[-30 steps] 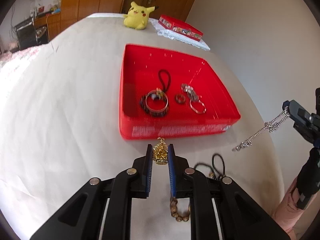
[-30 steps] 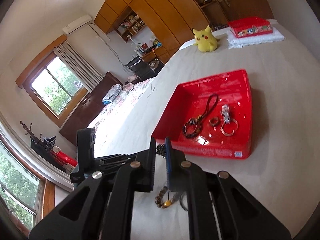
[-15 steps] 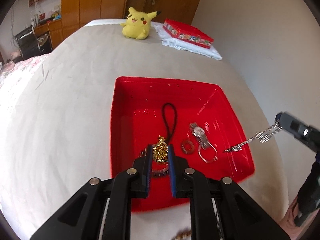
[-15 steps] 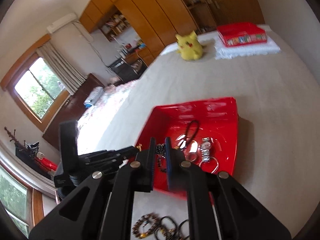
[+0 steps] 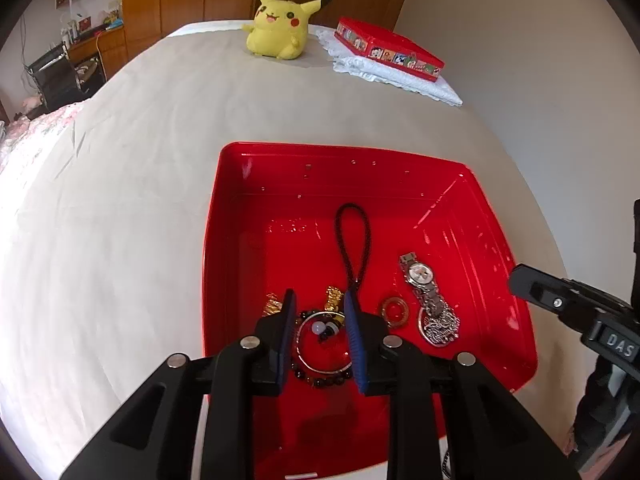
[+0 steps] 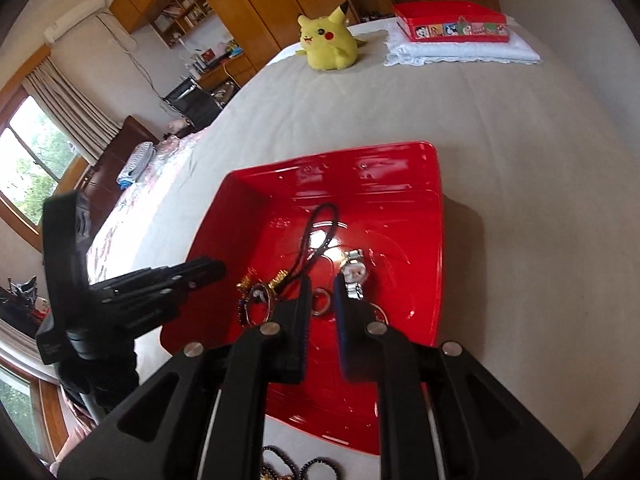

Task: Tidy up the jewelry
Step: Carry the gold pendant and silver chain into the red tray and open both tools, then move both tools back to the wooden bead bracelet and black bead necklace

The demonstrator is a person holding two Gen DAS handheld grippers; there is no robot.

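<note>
A red tray point(image 5: 216, 240) lies on the beige sheet and holds a watch point(image 5: 418, 274), a black cord loop point(image 5: 352, 240), a bead bracelet with a silver bangle point(image 5: 320, 372) and an amber ring point(image 5: 394, 312). My left gripper point(image 5: 319, 312) hangs over the tray's near half. Its jaws are opening with nothing between the pads, and the gold necklace point(image 5: 334, 298) lies on the tray floor just beyond them. My right gripper point(image 6: 321, 300) hovers over the tray point(image 6: 440, 240) near the watch point(image 6: 354, 272). Its jaws are also opening and hold nothing. A silver chain point(image 5: 438, 326) lies heaped beside the watch.
A yellow plush toy point(image 5: 278, 28) and a red tin point(image 5: 388, 50) on a white cloth sit at the far end of the bed. More bead bracelets point(image 6: 280, 460) lie on the sheet in front of the tray. A desk and chair stand left of the bed.
Both grippers moved forward over the tray. The left one let go of the gold necklace, now on the tray floor. The silver chain left the right gripper and lies by the watch.
</note>
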